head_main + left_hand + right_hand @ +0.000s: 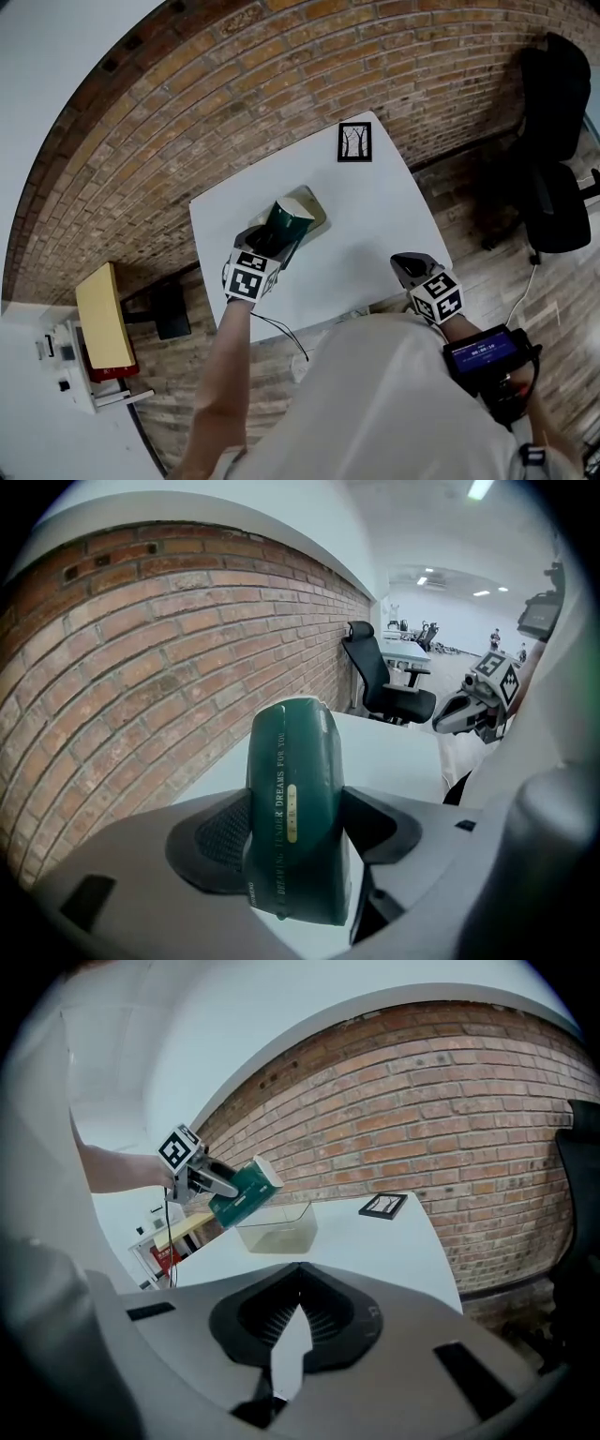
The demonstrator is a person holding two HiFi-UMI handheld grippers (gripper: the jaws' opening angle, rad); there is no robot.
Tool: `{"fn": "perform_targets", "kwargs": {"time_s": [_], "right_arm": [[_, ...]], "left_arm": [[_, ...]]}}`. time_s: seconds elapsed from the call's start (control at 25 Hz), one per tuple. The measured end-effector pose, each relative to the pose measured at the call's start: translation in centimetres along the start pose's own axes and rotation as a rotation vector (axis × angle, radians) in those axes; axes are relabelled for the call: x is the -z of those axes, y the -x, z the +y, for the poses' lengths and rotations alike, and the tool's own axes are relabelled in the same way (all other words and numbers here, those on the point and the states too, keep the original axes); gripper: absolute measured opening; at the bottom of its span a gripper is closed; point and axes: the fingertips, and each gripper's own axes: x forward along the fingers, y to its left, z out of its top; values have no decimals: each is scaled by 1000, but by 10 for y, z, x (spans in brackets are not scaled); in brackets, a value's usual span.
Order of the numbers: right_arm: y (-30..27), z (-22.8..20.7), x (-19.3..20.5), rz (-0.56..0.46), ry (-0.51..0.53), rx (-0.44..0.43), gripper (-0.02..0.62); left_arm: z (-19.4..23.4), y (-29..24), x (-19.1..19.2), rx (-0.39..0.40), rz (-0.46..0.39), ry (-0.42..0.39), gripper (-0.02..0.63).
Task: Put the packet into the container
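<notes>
Above clear container (316,202), tabletop (375,220) left-centre: left gripper (269,241) jaws clamp tilted green packet (286,225). Right gripper (409,266) near edge, jaws together, empty.

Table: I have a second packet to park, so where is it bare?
Barest: the wide stretch of table between the container and the right gripper, and the strip between the frame and the container. Crowded: the left part, where the left gripper holds the packet at the container.

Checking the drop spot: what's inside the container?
The clear container looks empty; the green packet, in the left gripper, hangs above its rim and covers its inside from the head view.
</notes>
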Motion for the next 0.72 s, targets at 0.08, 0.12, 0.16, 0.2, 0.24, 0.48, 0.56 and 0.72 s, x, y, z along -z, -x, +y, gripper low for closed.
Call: {"fn": "perform_targets", "kwargs": {"time_s": [0.08, 0.12, 0.16, 0.2, 0.24, 0.48, 0.56, 0.72], "right_arm": [[0, -1, 0, -4, -10, 19, 6], [0, 0, 0, -7, -13, 28, 6], [-1, 0, 0, -10, -16, 36, 6], [-1, 0, -1, -12, -19, 44, 6], [-2, 0, -1, -15, -22, 52, 6], [0, -5, 1, -24, -57, 120, 6], [2, -7, 3, -23, -71, 146, 6], [10, -8, 11, -10, -97, 190, 6]], "left_arm": [[9, -4, -3, -3, 9, -39, 319], [14, -6, -3, -3, 17, -58, 319], [19, -9, -3, -3, 28, -77, 319], [24, -12, -2, -4, 40, -94, 319], [29, -15, -1, -3, 52, -109, 319], [38, -43, 7, 36, 139, -233, 319], [34, -58, 13, 72, 175, -278, 319], [28, -83, 26, 117, 223, -328, 319]]}}
